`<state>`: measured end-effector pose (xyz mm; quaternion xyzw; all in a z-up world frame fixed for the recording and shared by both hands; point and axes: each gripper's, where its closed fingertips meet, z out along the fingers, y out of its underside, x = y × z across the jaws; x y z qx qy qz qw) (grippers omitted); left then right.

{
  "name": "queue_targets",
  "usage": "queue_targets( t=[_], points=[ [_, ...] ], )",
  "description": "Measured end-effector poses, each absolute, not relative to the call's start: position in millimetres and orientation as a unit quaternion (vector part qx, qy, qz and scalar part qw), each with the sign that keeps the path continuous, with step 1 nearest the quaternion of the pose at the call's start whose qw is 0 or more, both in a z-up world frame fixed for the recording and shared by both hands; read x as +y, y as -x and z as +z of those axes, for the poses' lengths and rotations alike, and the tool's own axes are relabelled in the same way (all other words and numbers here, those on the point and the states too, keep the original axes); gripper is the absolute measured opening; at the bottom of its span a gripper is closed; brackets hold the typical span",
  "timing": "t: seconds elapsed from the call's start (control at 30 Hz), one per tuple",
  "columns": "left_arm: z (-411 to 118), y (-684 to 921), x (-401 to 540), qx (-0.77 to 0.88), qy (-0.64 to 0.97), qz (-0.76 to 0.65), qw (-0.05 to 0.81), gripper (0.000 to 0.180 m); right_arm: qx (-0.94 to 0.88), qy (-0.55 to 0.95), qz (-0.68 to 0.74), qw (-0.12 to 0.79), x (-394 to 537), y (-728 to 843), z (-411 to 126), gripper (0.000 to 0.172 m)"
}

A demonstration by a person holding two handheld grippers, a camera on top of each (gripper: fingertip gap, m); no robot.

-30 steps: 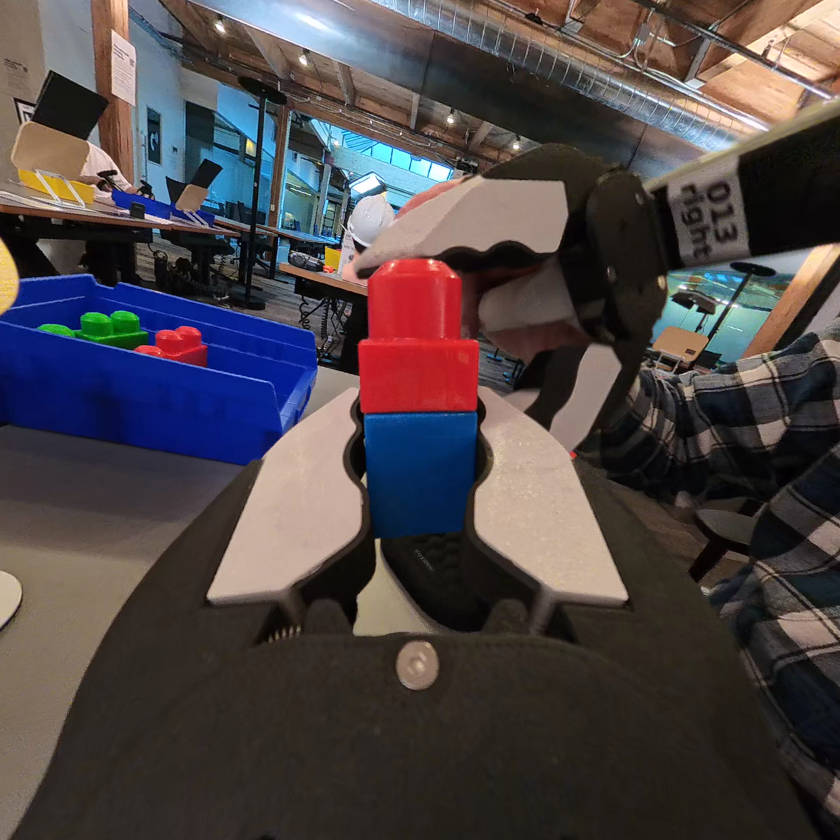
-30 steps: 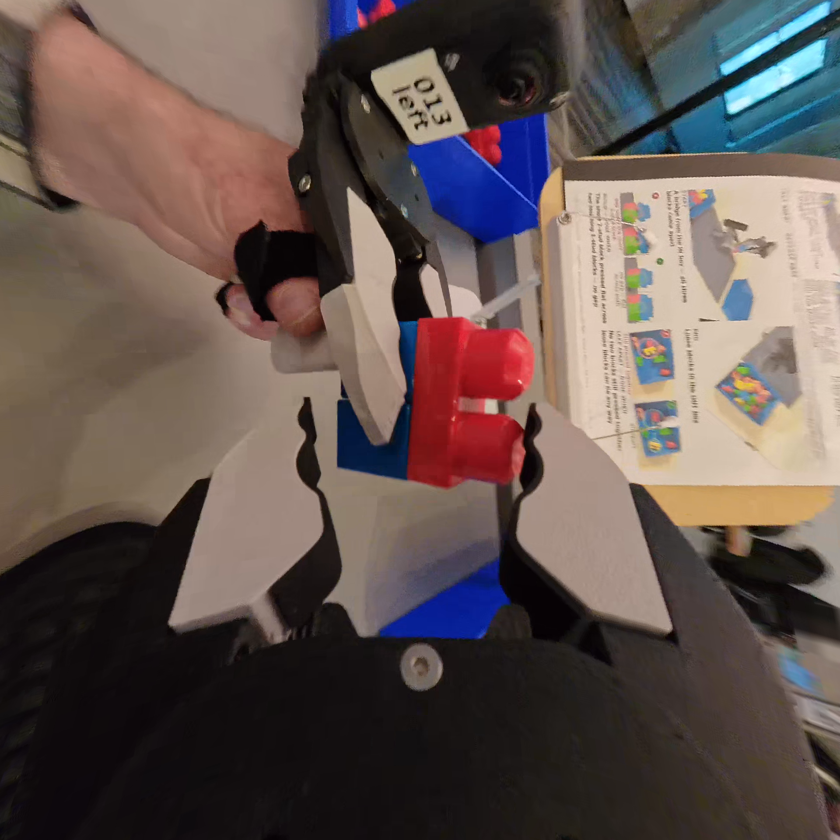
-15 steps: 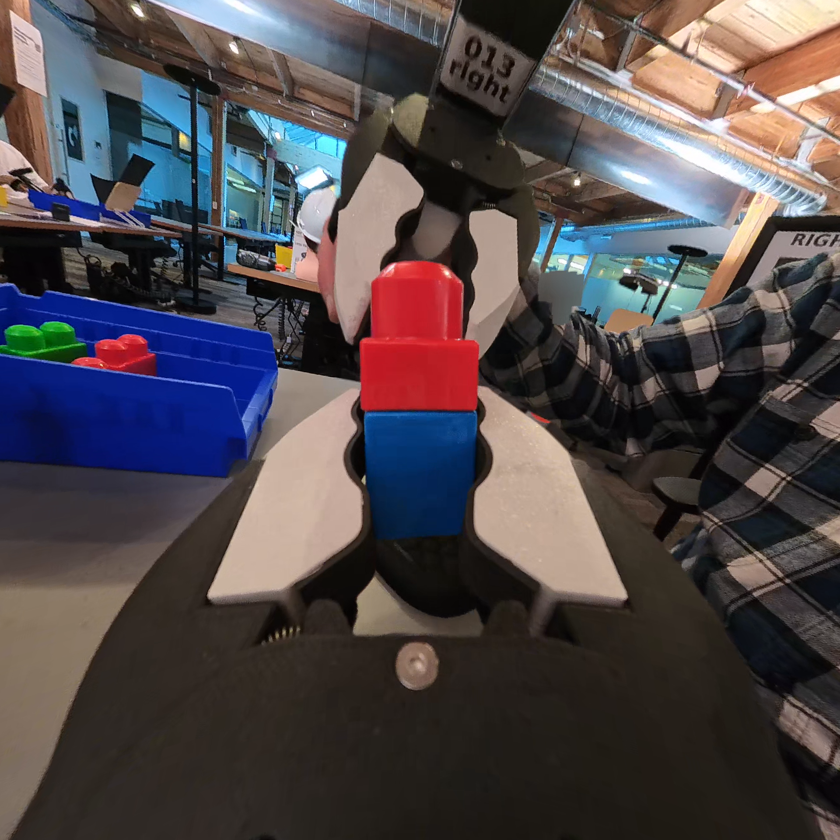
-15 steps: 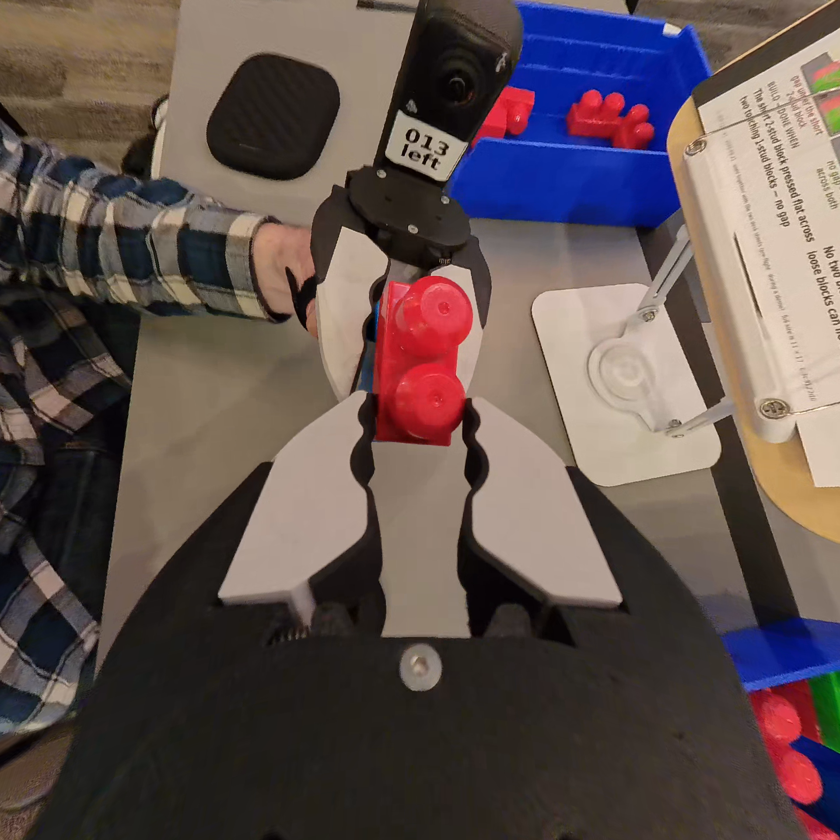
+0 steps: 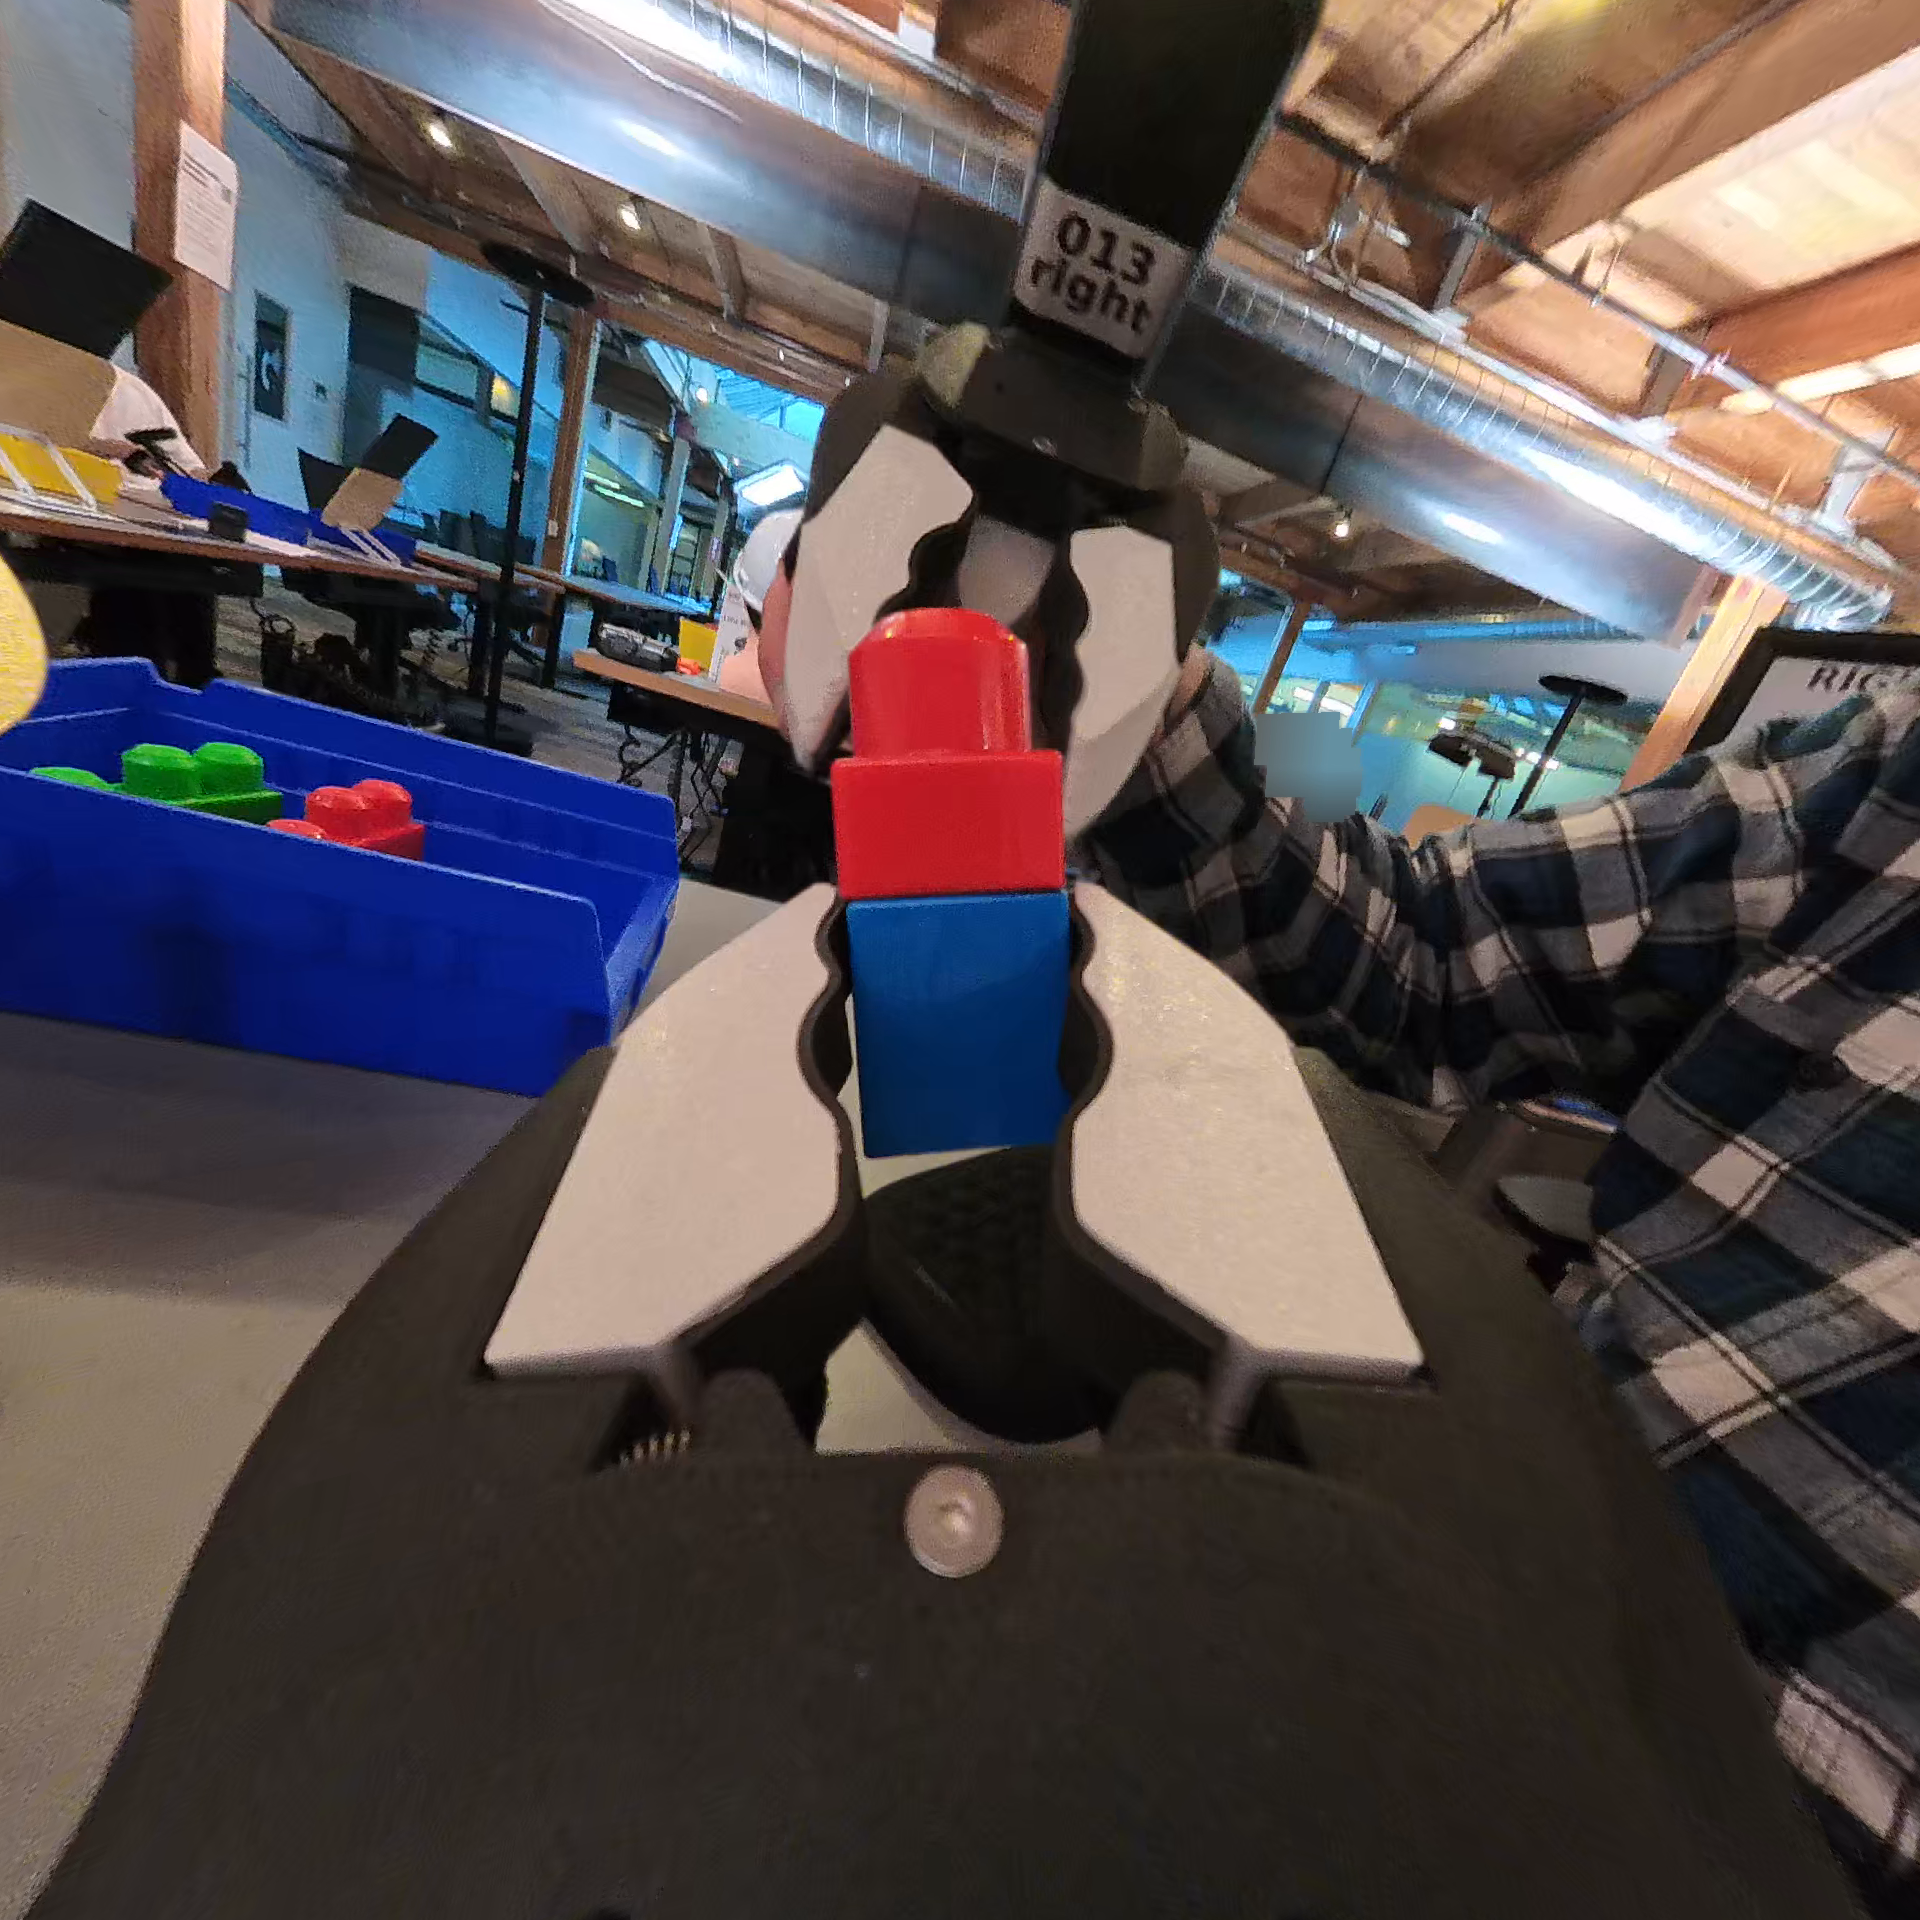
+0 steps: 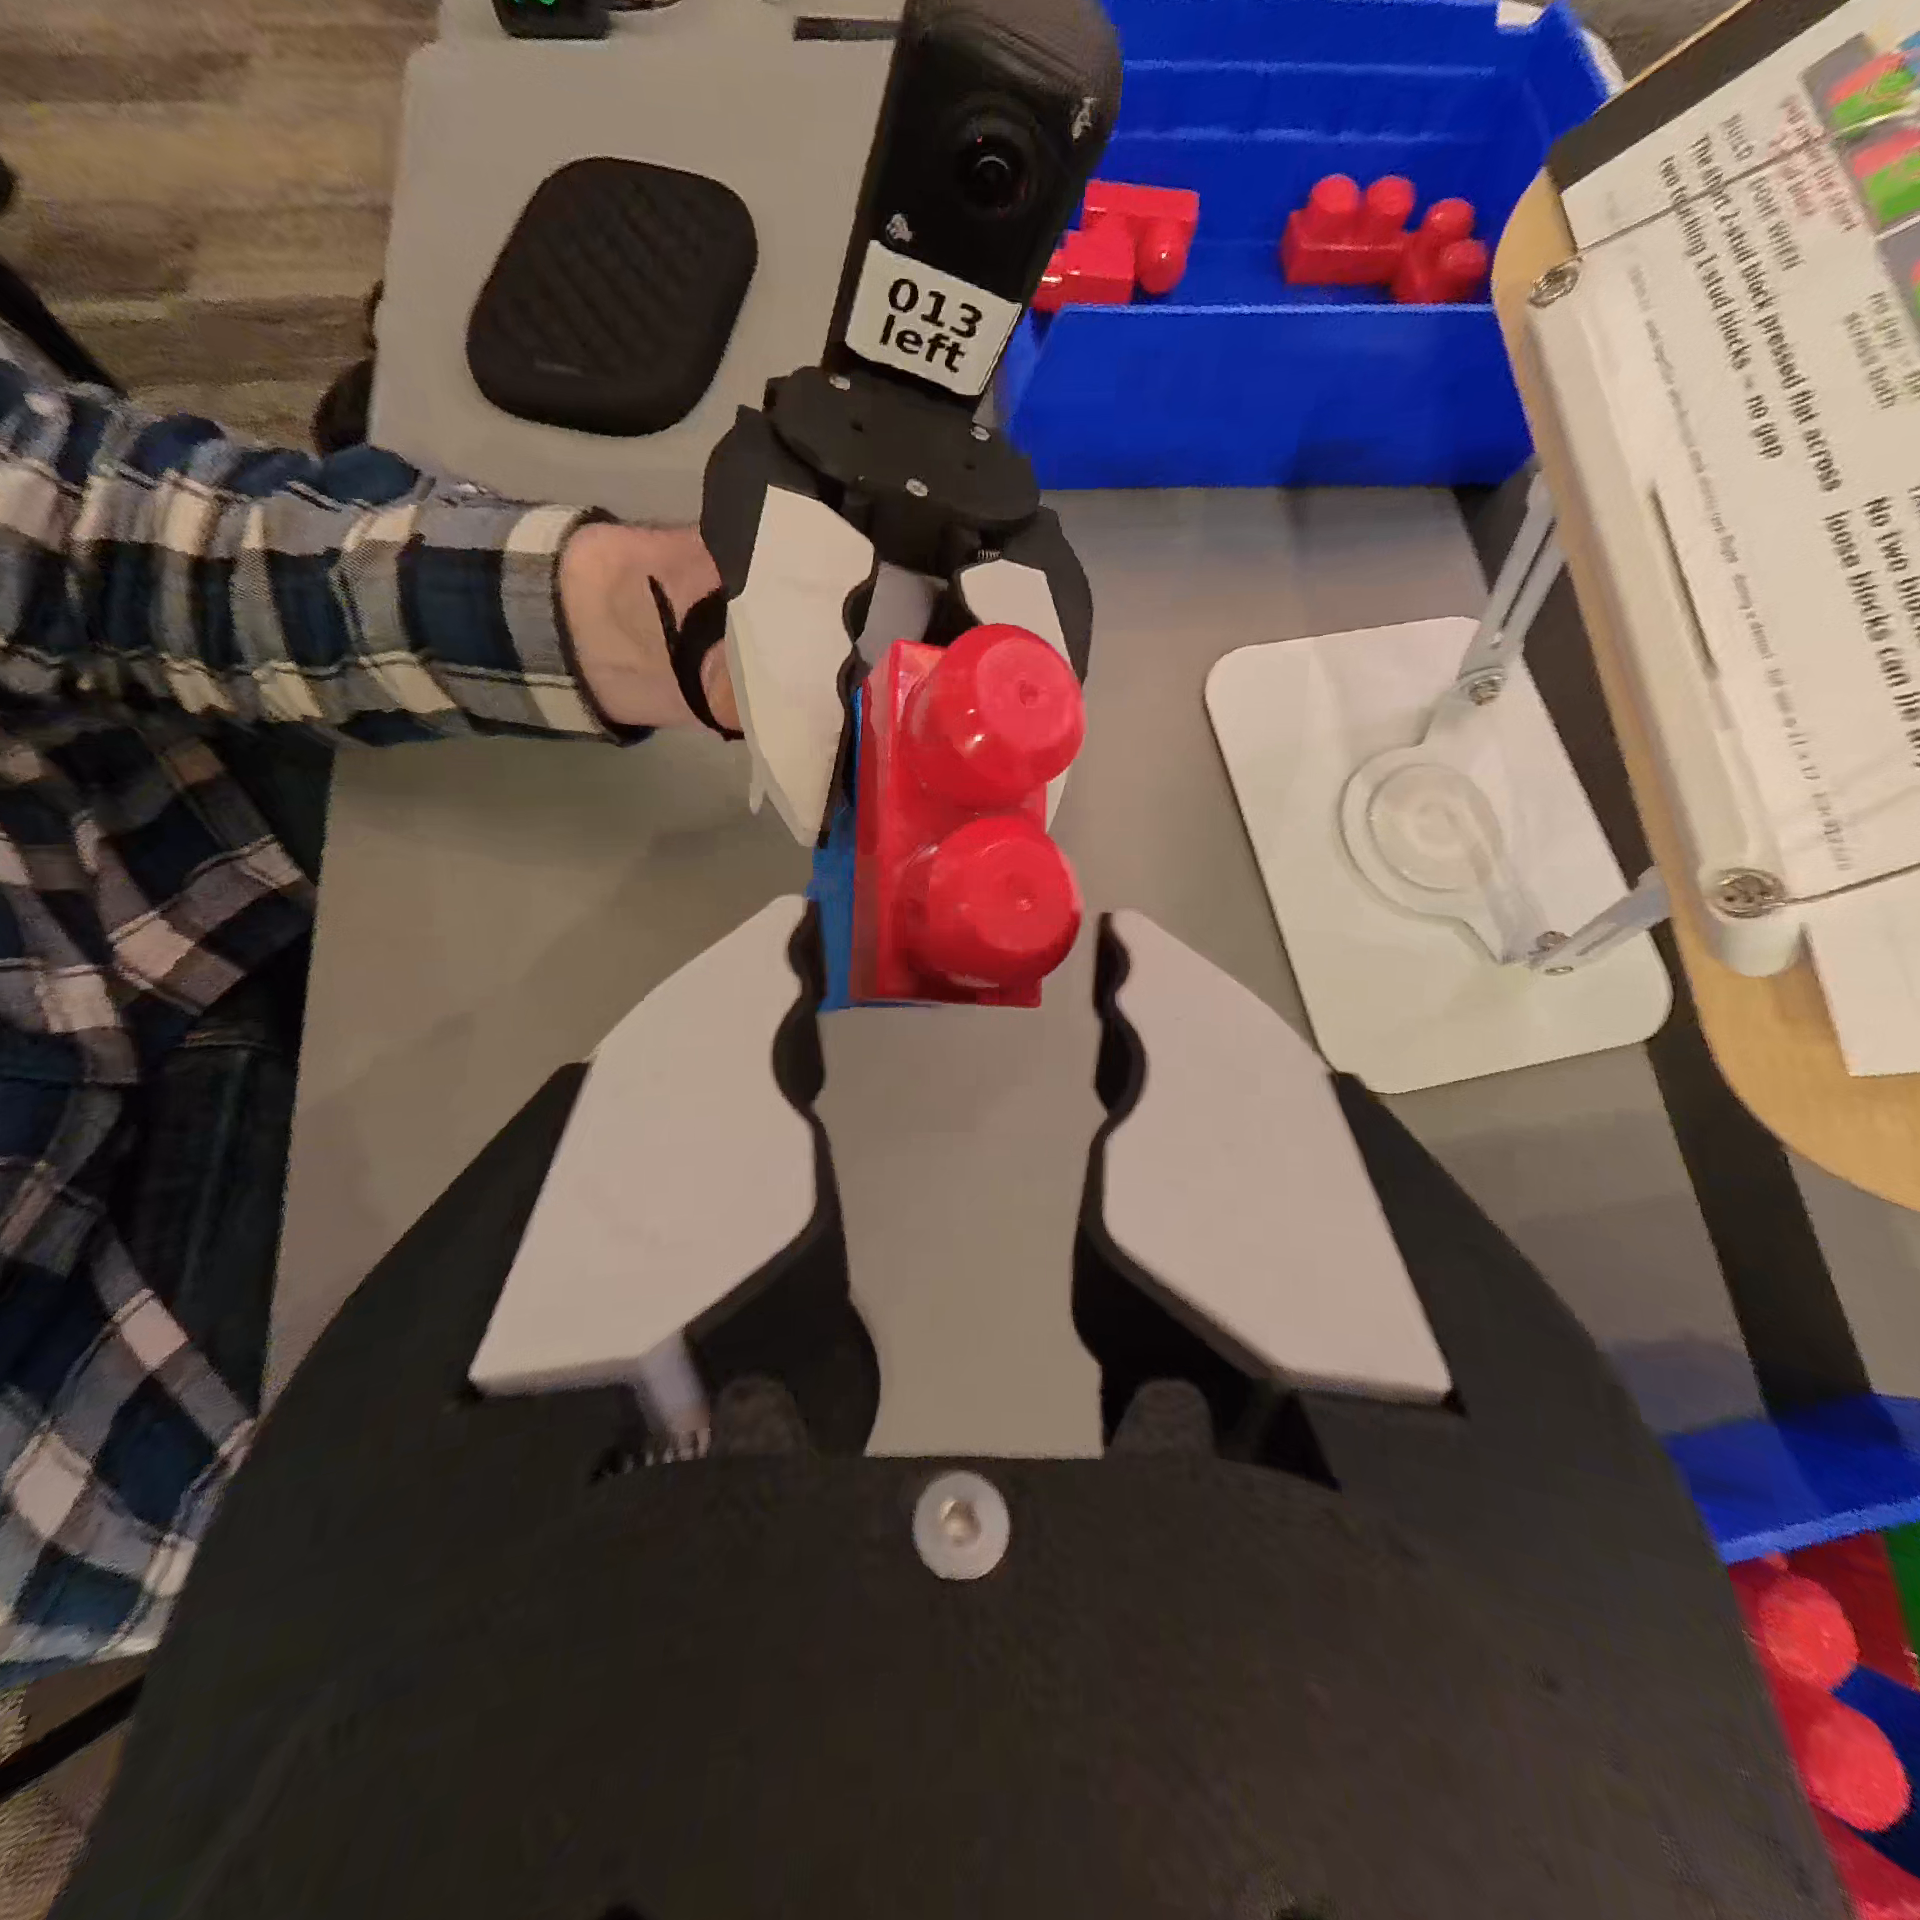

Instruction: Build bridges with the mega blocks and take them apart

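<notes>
Left tool (image 5: 958,997) clamps the blue block (image 5: 958,1023), lifted clear of the worktop (image 6: 540,935), probably as an anchor for pulling off the red block (image 5: 948,821) stacked on it. Right tool (image 6: 951,971) straddles red's end, spread, not pressing. Right wrist view alone shows two studs; left wrist view shows pads against blue.

Left gripper (image 5: 958,997) fingers clamping blue block (image 5: 958,1023) — red block (image 5: 948,800) stacked above, blue bin (image 5: 312,956) left
</notes>
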<state>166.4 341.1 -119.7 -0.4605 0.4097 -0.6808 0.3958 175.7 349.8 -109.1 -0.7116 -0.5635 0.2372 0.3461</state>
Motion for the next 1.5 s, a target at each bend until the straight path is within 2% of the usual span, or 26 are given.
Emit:
queue_targets(
  t=[0.07, 0.13, 0.23, 0.37, 0.4, 0.43, 1.03, 1.17, 1.23, 1.3, 1.43, 1.5],
  points=[
    [-117, -165, 345, 0.391, 0.464, -0.694, 0.389, 0.036, -0.572, 0.711, 0.181, 0.365, 354, -178, -114, 0.065],
    [-115, -165, 347, 0.367, 0.463, -0.712, 0.378, 0.036, -0.568, 0.71, 0.088, 0.408, 365, -183, -117, 0.097],
    [-117, -171, 349, 0.34, 0.471, -0.731, 0.357, 0.036, -0.6, 0.617, -0.072, 0.505, 364, -175, -105, 0.112],
    [-115, -177, 345, 0.335, 0.47, -0.738, 0.349, 0.036, -0.634, 0.598, -0.16, 0.464, 364, -173, -125, 0.107],
    [-114, -177, 344, 0.335, 0.471, -0.738, 0.347, 0.036, -0.639, 0.591, -0.173, 0.462, 364, -173, -127, 0.096],
    [-114, -177, 343, 0.338, 0.471, -0.737, 0.348, 0.036, -0.639, 0.582, -0.176, 0.472, 364, -170, -124, 0.095],
    [-118, -179, 348, 0.352, 0.498, -0.685, 0.398, 0.036, -0.62, 0.603, -0.215, 0.453, 371, -177, -129, 0.094],
    [-118, -179, 346, 0.359, 0.495, -0.691, 0.385, 0.036, -0.64, 0.62, -0.1, 0.443, 361, -176, -125, 0.09],
    [-120, -177, 348, 0.357, 0.496, -0.695, 0.379, 0.036, -0.635, 0.648, -0.045, 0.419, 361, -187, -118, 0.094],
    [-119, -174, 349, 0.355, 0.489, -0.703, 0.375, 0.036, -0.63, 0.666, 0.035, 0.399, 357, -190, -108, 0.087],
    [-123, -181, 342, 0.384, 0.494, -0.683, 0.377, 0.036, -0.615, 0.686, 0.134, 0.363, 356, -189, -95, 0.062],
    [-124, -184, 337, 0.4, 0.491, -0.674, 0.38, 0.036, -0.613, 0.699, 0.185, 0.317, 350, -184, -100, 0.057]
  ],
)
